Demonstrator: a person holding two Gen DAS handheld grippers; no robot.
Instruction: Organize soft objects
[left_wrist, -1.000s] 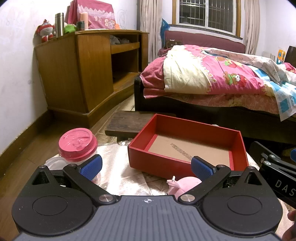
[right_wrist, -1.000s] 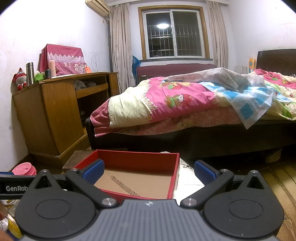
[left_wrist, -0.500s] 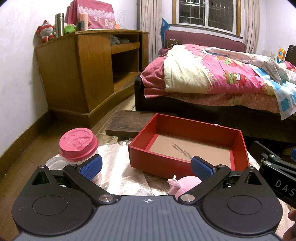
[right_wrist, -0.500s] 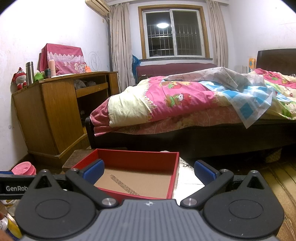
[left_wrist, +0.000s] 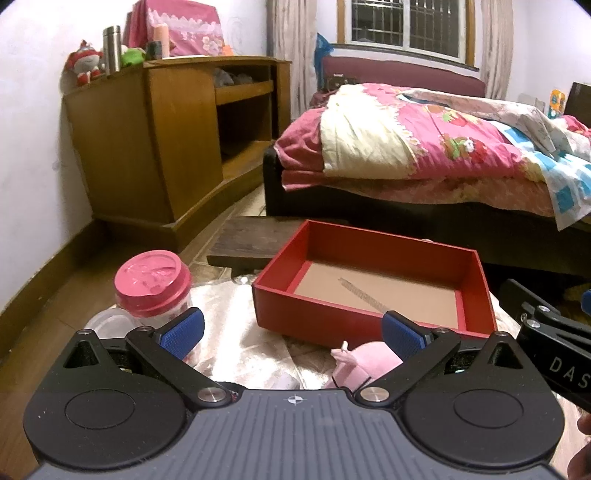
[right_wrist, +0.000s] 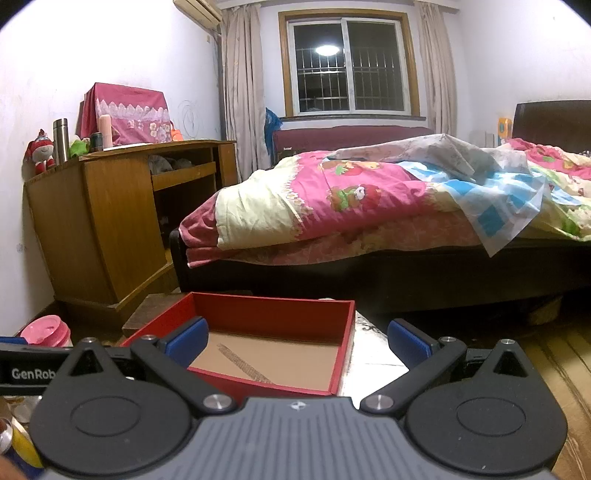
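An empty red box (left_wrist: 369, 319) with a cardboard bottom stands on the cloth-covered table; it also shows in the right wrist view (right_wrist: 343, 354). A pink plush toy (left_wrist: 364, 363) lies in front of the box, just inside my left gripper's right finger. My left gripper (left_wrist: 293, 330) is open and holds nothing. My right gripper (right_wrist: 297, 341) is open and empty, held above the box's near right corner. Part of the right gripper's body (left_wrist: 554, 343) shows at the right edge of the left wrist view.
A clear jar with a pink lid (left_wrist: 153, 286) stands left of the box, seen also in the right wrist view (right_wrist: 46, 332). A can (right_wrist: 16, 443) is at the lower left. A dark wooden bench (left_wrist: 255, 240), a wooden cabinet (left_wrist: 166, 147) and a bed (left_wrist: 424, 155) lie beyond.
Both views shift only slightly; the left gripper has edged a little to the left. Both grippers stay open.
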